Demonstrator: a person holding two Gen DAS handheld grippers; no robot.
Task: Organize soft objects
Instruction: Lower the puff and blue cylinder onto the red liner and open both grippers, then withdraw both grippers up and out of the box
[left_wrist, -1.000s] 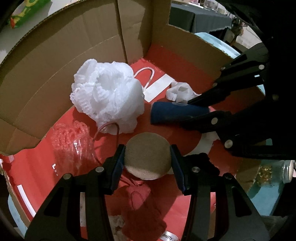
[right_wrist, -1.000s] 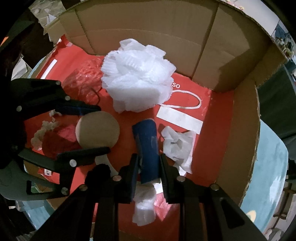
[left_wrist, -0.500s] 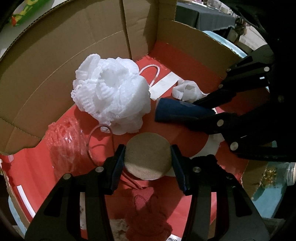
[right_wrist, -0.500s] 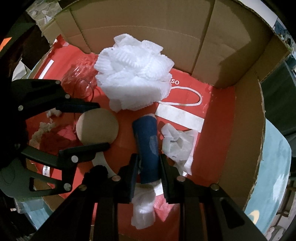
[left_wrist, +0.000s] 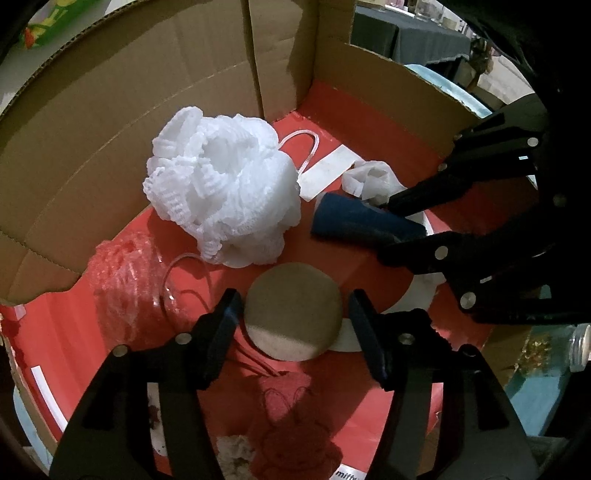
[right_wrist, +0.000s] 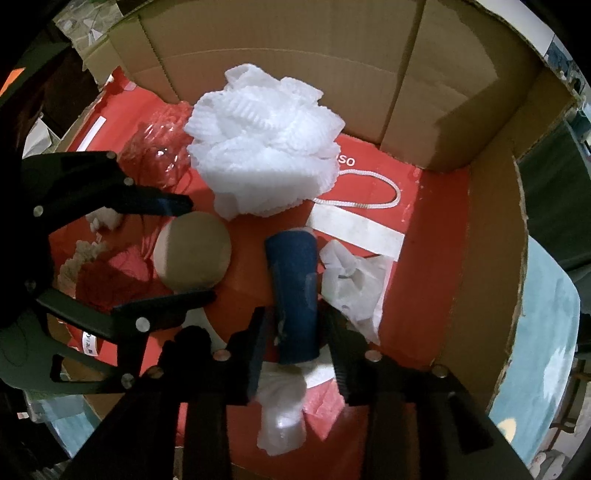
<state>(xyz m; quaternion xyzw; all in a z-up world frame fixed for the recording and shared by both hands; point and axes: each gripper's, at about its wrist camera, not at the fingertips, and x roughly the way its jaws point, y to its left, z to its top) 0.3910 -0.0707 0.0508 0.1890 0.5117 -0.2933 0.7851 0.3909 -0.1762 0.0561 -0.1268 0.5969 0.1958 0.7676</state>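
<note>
Both grippers are over a cardboard box (left_wrist: 110, 155) with a red floor. My left gripper (left_wrist: 293, 314) has its fingers around a round tan sponge (left_wrist: 293, 312), with slight gaps at both sides; the sponge also shows in the right wrist view (right_wrist: 192, 252). My right gripper (right_wrist: 295, 325) has its fingers apart around a dark blue roll (right_wrist: 295, 291), which also shows in the left wrist view (left_wrist: 354, 219). A white mesh bath pouf (left_wrist: 221, 188) lies behind them near the back wall (right_wrist: 266, 144).
A crumpled clear plastic wrap (left_wrist: 125, 273) lies at the left. A white tissue (right_wrist: 354, 280) lies right of the blue roll. A red knitted item (left_wrist: 291, 432) lies under the left gripper. A white cord loop (right_wrist: 369, 192) and a white strip (right_wrist: 354, 230) lie on the floor.
Both grippers have widened: gaps now show beside the sponge and the blue roll. The cameras have drawn slightly back from the pouf.
</note>
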